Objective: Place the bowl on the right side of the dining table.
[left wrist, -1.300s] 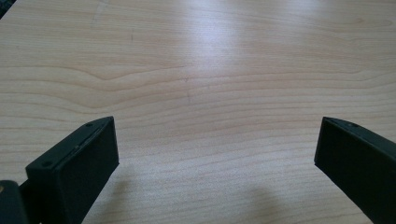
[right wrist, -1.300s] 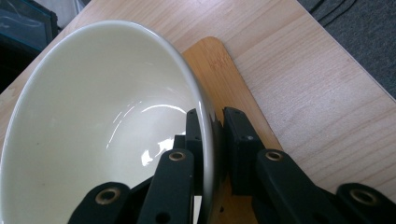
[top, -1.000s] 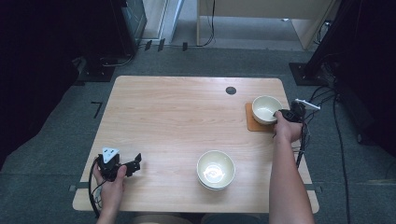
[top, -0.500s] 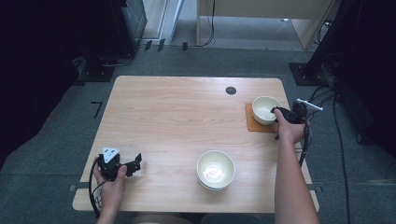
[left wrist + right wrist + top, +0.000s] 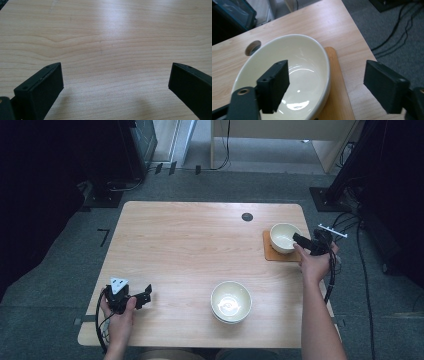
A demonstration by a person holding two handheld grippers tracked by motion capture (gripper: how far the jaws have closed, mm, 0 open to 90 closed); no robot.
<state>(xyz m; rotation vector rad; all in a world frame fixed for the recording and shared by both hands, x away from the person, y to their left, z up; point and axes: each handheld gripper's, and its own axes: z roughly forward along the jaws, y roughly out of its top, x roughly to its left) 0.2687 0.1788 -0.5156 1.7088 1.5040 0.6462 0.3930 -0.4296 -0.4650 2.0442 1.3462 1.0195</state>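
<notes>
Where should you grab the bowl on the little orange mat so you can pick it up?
By its rim, on the side nearest the right gripper. The bowl sits upright on the mat, and its round sides look too wide to pinch. The thin rim fits between the jaws, one inside and one outside, just as they now straddle it, having just been opening.

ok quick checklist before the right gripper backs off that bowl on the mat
1. Right gripper let go: ok, its jaws have just been opening and stand wide, one finger inside the bowl, one outside, neither pressing the rim.
2. Bowl seated on the wooden mat: ok.
3. Bowl upright: ok.
4. Inner finger's way up out of the bowl: cannot tell.
5. Left gripper out of the way: ok, open over bare table.
6. Second bowl near the front edge, apart from both hands: ok.
</notes>
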